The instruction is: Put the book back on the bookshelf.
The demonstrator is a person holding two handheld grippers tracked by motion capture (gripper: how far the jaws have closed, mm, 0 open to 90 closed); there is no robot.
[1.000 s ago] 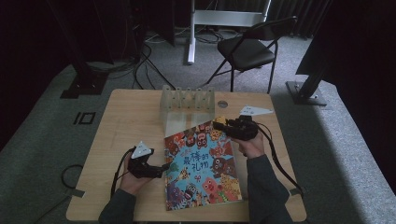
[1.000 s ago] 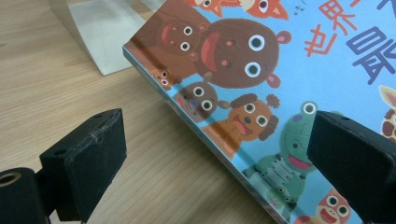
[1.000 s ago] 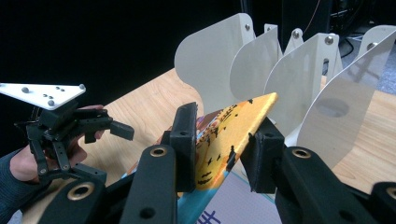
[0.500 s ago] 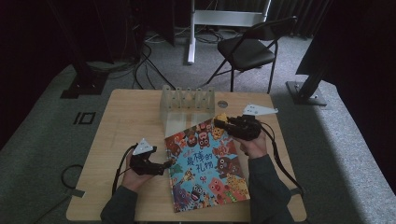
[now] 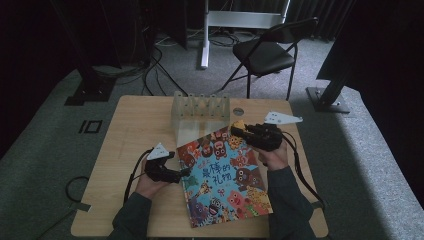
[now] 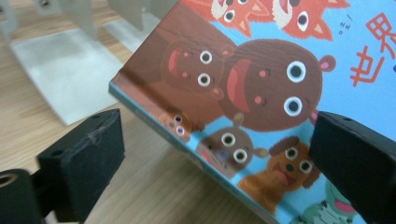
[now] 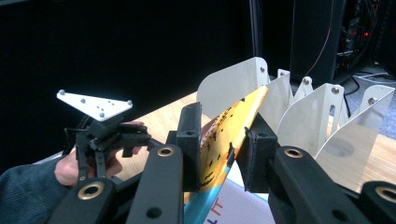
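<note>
My right gripper [image 7: 219, 154] is clamped on the top corner of the picture book [image 5: 225, 175], lifting that corner off the table [image 5: 130, 130]. My left gripper [image 6: 219, 154] has its jaws apart around the book's near edge, not pinching. I should squeeze there, then tip the book upright and slide it gently into the rack [image 5: 200, 107] behind.

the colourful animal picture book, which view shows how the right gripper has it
The right gripper view: the right gripper pinches the colourful animal picture book by its yellow corner. The high view shows its whole cover; the left gripper view shows its bear corner.
</note>
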